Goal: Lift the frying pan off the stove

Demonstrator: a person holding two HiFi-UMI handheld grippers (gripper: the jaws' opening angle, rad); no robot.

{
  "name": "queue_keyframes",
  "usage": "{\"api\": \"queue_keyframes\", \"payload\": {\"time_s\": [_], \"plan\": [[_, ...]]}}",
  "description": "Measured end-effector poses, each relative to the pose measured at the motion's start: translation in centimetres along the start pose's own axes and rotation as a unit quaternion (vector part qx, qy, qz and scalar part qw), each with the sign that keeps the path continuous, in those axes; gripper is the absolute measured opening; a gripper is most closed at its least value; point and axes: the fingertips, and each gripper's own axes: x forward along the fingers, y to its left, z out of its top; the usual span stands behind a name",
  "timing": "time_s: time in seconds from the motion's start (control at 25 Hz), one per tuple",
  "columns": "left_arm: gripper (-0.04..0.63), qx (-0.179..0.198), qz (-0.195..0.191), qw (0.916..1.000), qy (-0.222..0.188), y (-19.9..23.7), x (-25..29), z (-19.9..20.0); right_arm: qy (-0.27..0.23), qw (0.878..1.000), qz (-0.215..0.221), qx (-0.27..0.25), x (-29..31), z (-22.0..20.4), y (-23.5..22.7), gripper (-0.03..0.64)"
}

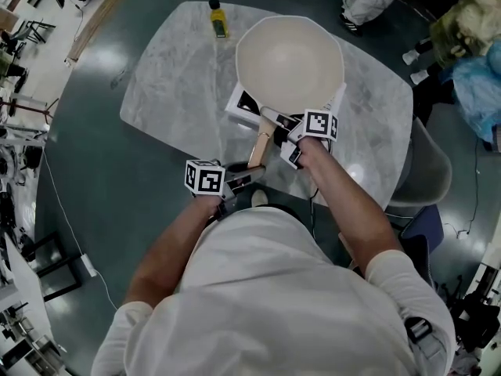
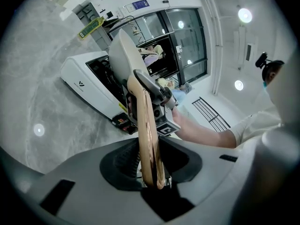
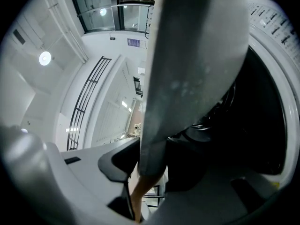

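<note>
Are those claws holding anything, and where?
The frying pan, by its handle: left gripper on the wooden end, right gripper on the grey stem.

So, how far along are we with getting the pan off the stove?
Done: left tongs grip the wooden handle, right tongs its grey neck. In hand: the lift itself; the cream frying pan sits over the white portable stove, no gap visible. Left: raise it clear.

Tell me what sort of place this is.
Probably a lab or studio hall, not a home kitchen: a lone table with a portable stove on a glossy floor, gear along the edges, glass-walled rooms behind.
</note>
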Motion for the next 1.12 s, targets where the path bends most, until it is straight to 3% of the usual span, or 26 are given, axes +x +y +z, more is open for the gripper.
{"api": "queue_keyframes", "payload": {"time_s": [0.52,1.12], "plan": [[0.13,0.029,-0.023,0.9991,-0.019,-4.5,-2.1,0.8,-0.011,0.999,0.018,-0.031,-0.6,-0.2,5.5,0.166],[0.132,0.055,-0.015,0.9958,-0.071,-7.5,-21.2,-2.9,0.016,0.997,0.049,-0.055,10.3,-13.3,16.5,0.169]]}}
